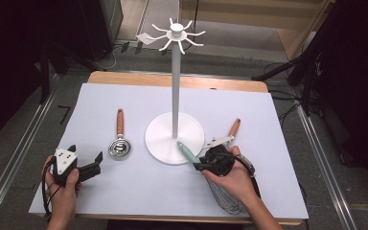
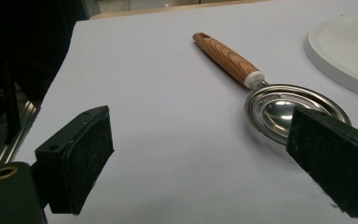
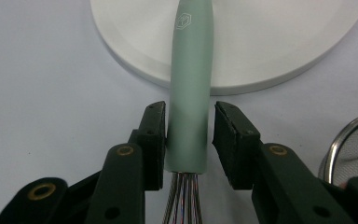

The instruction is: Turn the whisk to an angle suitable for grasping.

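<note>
Mint-green whisk handle [image 3: 189, 84], white stand base [image 3: 270, 42], wood-grain scoop handle [image 2: 226, 58].

Wooden counter [image 1: 124, 77] covered by white sheet [image 1: 139, 187]. On it: white stand base [image 1: 160, 143], steel scoop [image 1: 120, 139] with wooden handle at left. Whisk [image 1: 190, 155] and strainer [image 1: 225, 136] at right.

a pale lavender sheet [image 1: 139, 187] covers most of a wooden table [image 1: 172, 79], whose bare edge shows along the far side. around it lies grey floor with metal rails [image 1: 9, 165] running along both sides. black stand legs [image 1: 299, 64] and cables cross the floor at the far right, and a dark cabinet [image 1: 100, 24] stands at the far left.
</note>
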`<state>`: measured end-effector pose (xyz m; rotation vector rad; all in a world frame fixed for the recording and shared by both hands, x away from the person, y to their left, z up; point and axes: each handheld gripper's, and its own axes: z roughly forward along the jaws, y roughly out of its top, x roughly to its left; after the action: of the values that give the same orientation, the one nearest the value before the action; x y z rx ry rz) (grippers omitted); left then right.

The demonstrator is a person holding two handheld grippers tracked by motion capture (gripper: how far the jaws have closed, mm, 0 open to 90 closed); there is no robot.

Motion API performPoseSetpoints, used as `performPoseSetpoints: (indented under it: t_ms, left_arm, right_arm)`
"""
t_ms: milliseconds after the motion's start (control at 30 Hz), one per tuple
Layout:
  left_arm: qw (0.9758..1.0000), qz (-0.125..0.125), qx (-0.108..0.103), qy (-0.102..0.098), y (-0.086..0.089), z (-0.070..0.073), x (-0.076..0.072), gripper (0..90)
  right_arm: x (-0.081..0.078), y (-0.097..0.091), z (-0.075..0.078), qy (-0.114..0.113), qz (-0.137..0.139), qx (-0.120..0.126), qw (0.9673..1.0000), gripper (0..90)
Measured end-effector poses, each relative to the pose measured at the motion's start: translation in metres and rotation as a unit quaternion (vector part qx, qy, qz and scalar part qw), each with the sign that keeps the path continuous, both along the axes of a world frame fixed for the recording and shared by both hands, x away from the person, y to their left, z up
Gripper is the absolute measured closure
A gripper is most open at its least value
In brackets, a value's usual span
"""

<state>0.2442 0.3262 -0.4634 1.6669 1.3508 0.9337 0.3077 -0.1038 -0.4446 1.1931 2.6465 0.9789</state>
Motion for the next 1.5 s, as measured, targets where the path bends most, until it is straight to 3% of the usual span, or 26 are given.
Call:
performPoseSetpoints:
  t_ms: [967, 1367, 1500]
  left_arm:
    - [1.0, 0.001, 0.001, -0.001, 0.0, 0.0, 0.0, 7.7]
    - [1.0, 0.002, -0.002, -0.003, 0.0, 0.0, -0.001, 7.7]
    - [1.0, 0.003, -0.001, -0.003, 0.0, 0.0, -0.001, 7.7]
  right_arm:
    - [0.006, 0.01, -0.006, 0.031, -0.001, -0.022, 0.9993, 69.5]
    - [0.001, 0.011, -0.004, 0.02, 0.002, -0.018, 0.9996, 71.0]
    - [0.0, 0.005, 0.0, 0.009, 0.002, -0.002, 1.0, 71.1]
